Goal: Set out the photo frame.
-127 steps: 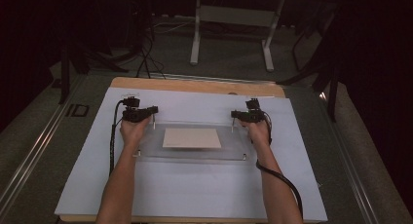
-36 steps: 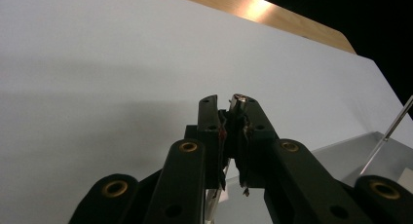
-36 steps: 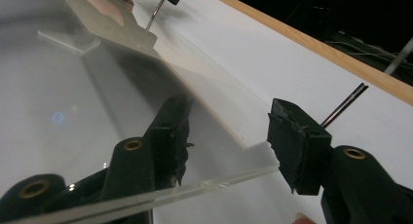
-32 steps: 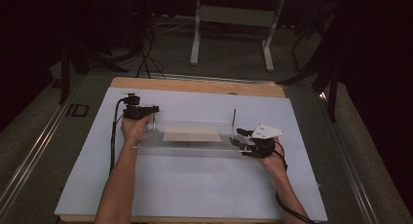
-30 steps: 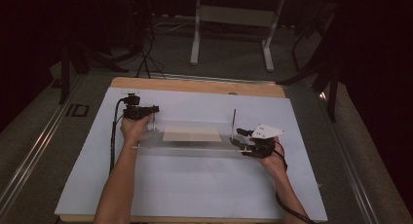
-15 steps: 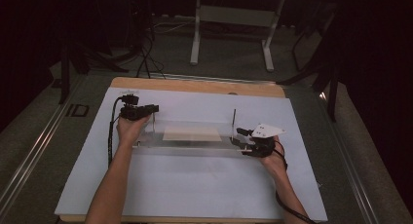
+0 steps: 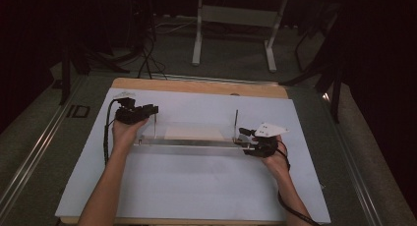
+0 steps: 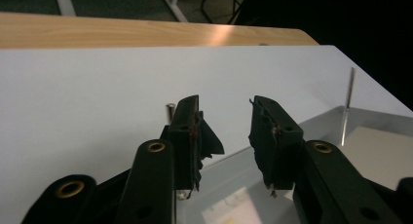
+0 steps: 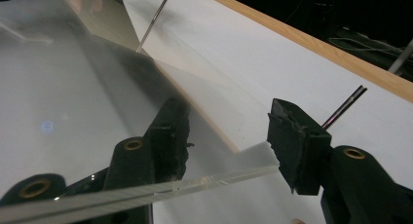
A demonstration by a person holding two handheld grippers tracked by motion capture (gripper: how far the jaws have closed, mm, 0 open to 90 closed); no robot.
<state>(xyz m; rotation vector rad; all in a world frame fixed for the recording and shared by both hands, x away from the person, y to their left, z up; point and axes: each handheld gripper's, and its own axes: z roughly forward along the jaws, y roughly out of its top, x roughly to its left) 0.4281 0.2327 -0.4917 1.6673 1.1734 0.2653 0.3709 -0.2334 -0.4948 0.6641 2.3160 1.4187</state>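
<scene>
A clear acrylic plate [image 7: 196,144] lies across the white sheet [image 7: 196,186], with a beige panel [image 7: 192,133] under or in it. Thin metal rods stand at its left end [image 7: 155,125] and right end [image 7: 236,119]. My left gripper [image 7: 152,109] hovers open by the far left corner; in the left gripper view its jaws [image 8: 224,121] hold nothing, with a short pin [image 8: 170,109] just behind them. My right gripper [image 7: 244,137] is at the near right corner. In its view [image 9: 226,131] the open jaws straddle the plate's edge [image 9: 195,185] without touching it.
The white sheet covers a wooden tabletop whose bare strip [image 7: 196,86] shows at the back. Behind the table stand a grey frame [image 7: 233,14] and cables on a dark floor. A metal rail [image 7: 34,152] runs along the left side.
Over four seconds my right gripper went from the plate's far right corner to its near right corner. In the last second my left forearm swung slightly left; the gripper barely moved.
</scene>
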